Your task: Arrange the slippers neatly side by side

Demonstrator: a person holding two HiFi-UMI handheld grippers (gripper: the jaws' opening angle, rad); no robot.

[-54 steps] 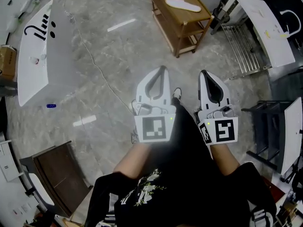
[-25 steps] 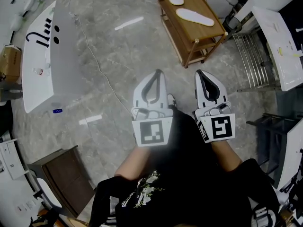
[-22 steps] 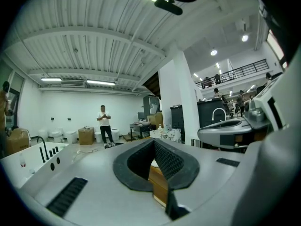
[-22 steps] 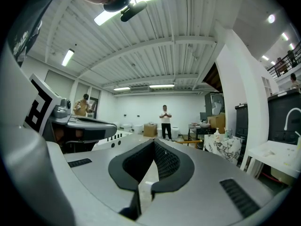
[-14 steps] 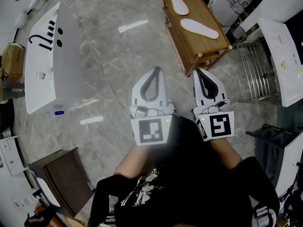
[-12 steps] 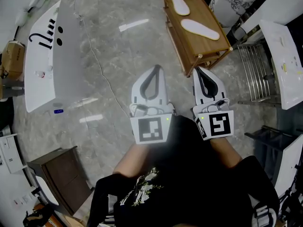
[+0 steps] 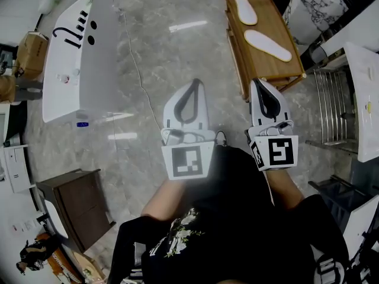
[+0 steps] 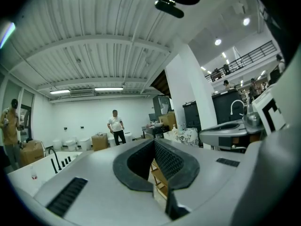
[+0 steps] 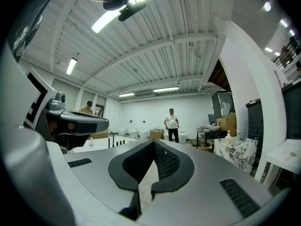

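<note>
Two white slippers lie apart on the top of a wooden rack [image 7: 263,70] at the upper right of the head view: one slipper [image 7: 245,9] at the far end, the other slipper [image 7: 267,44] nearer and skewed. My left gripper [image 7: 195,82] is held level over the marble floor, left of the rack, jaws shut and empty. My right gripper [image 7: 258,81] hangs by the rack's near end, also shut and empty. In the left gripper view the left gripper [image 8: 154,141] has its pads together, with a strip of the rack [image 8: 158,172] showing under them. The right gripper [image 9: 154,141] shows closed pads too.
A white bathtub [image 7: 80,58] stands at the left, with a cable [image 7: 139,76] trailing across the floor. A dark cabinet [image 7: 74,206] is at the lower left and a metal rack [image 7: 333,108] at the right. A person [image 8: 115,125] stands far off in the hall.
Both grippers have moved forward together towards the wooden rack, still shut. The rack and its slippers now lie closer, and the right gripper has come alongside the rack's near end.
</note>
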